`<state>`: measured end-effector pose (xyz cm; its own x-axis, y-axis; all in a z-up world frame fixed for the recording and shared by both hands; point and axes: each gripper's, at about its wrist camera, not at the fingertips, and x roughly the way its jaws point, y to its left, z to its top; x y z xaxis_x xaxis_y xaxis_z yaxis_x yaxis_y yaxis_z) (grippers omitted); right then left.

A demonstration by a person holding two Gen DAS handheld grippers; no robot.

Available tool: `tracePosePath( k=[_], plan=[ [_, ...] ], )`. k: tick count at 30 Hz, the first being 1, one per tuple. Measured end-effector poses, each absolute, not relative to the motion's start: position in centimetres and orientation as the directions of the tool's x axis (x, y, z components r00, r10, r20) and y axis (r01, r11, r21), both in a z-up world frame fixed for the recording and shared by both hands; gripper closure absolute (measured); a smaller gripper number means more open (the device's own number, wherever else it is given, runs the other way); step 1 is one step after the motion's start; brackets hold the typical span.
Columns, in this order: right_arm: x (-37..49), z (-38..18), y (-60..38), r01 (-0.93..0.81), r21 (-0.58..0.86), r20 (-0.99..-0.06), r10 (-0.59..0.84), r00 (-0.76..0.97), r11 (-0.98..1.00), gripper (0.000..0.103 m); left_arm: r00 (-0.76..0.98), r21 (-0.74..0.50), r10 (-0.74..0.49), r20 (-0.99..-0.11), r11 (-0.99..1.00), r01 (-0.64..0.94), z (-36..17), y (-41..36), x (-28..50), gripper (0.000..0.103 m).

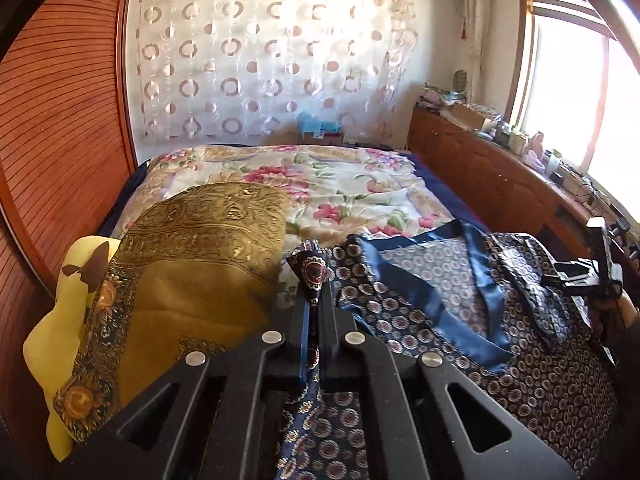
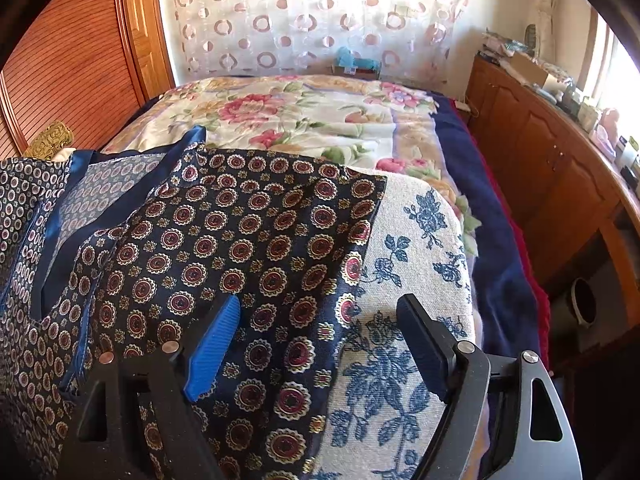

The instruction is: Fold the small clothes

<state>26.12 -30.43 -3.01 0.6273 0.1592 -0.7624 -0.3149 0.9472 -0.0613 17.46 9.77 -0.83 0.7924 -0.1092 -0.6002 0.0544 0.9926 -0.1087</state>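
Two grippers are over a bed (image 1: 352,184) with a flowery quilt, and the thing getting folded is a navy patterned garment (image 1: 532,360) with little round medallions and a shiny blue trim, spread across the near end of the bed. Left gripper (image 1: 315,300) has its fingers pressed together on a pinched-up bit of that navy fabric, so a little peak of cloth pokes up past the tips and more of it runs down between the fingers toward the camera. Right gripper (image 2: 320,320) has its fingers wide apart, nothing squeezed between them: the blue-padded finger (image 2: 214,346) sits over the garment's edge and the black one over a white cushion with blue flowers (image 2: 420,248), which the garment partly drapes over. In the left wrist view the right gripper shows at the far right edge, by the garment. Just left of the garment there's a gold patterned cloth (image 1: 192,280) heaped up, and beside that a yellow piece with a brown butterfly shape (image 1: 76,280). As for containers, a cardboard box (image 1: 322,136) sits past the head of the bed against the circle-print curtain (image 1: 260,60) with something light blue on top of it; can't tell what's inside. A wooden cabinet (image 1: 480,168) along the window side has its doors closed and small clutter on top.
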Motion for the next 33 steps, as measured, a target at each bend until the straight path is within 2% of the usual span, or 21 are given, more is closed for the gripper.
tracePosePath(
  k=[6, 9, 12, 14, 18, 27, 33],
  plan=[
    [28.3, -2.4, -31.9, -0.295, -0.003, -0.772, 0.185, 0.608, 0.955, 0.024, 0.801, -0.106, -0.136, -0.584, 0.99, 0.091, -1.0, 8.6, 16.1, 0.099],
    [29.3, -2.2, -32.1, -0.278, 0.018, -0.763, 0.193, 0.617, 0.96, 0.036, 0.794, -0.118, -0.147, -0.59, 0.988, 0.095, -1.3, 8.0, 16.0, 0.099],
    [29.8, -2.1, -31.7, -0.293, 0.013, -0.757, 0.201, 0.621, 0.956, 0.062, 0.8, -0.123, -0.153, -0.58, 0.987, 0.099, -1.1, 7.6, 15.3, 0.099],
    [29.9, -2.2, -31.2, -0.298, -0.028, -0.764, 0.172, 0.622, 0.954, 0.097, 0.812, -0.132, -0.158, -0.562, 0.986, 0.101, -0.6, 7.5, 14.4, 0.099],
    [28.3, -1.3, -30.3, -0.323, -0.067, -0.74, 0.171, 0.651, 0.944, 0.101, 0.83, -0.148, -0.164, -0.534, 0.984, 0.099, 0.4, 7.7, 12.2, 0.099],
    [17.8, 4.6, -31.8, -0.317, -0.046, -0.546, 0.242, 0.802, 0.947, 0.102, 0.876, -0.183, -0.148, -0.459, 0.981, 0.07, 2.3, 9.3, 5.7, 0.099],
    [9.6, 4.6, -34.4, -0.32, -0.025, -0.492, 0.267, 0.829, 0.947, 0.102, 0.896, -0.187, -0.11, -0.431, 0.982, 0.03, 1.9, 10.5, 0.1, 0.1]
  ],
)
